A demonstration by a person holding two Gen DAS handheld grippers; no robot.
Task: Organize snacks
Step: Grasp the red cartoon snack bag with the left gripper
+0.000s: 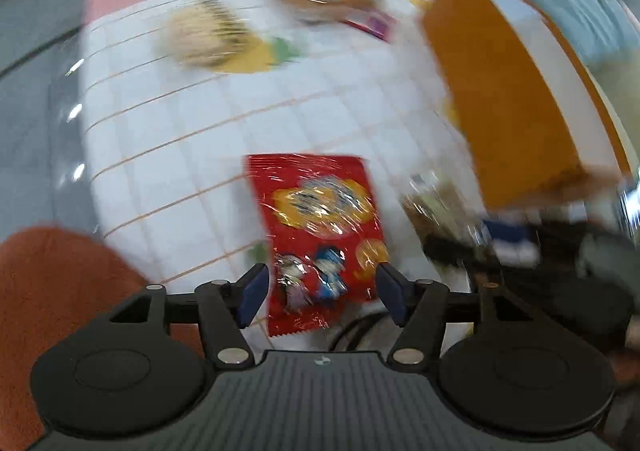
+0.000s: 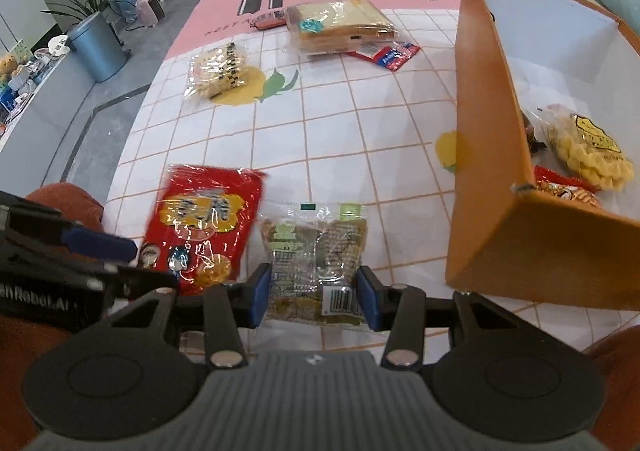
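A red snack bag [image 1: 320, 235] lies on the checked tablecloth, its near end between my open left gripper's [image 1: 322, 293] blue pads; the left view is blurred. It also shows in the right wrist view [image 2: 200, 223]. A clear green-labelled snack pack [image 2: 316, 259] lies between the blue pads of my open right gripper [image 2: 314, 297]. An orange box [image 2: 492, 155] stands open at the right and holds a yellow puff bag [image 2: 588, 151] and a red bag [image 2: 564, 187].
Farther on the cloth lie a clear cracker pack [image 2: 218, 71], a wrapped bread pack [image 2: 340, 25], a small red sachet [image 2: 388, 55] and a red item [image 2: 268, 22]. The table's left edge [image 2: 132, 139] drops to the floor. A bin [image 2: 98, 47] stands beyond.
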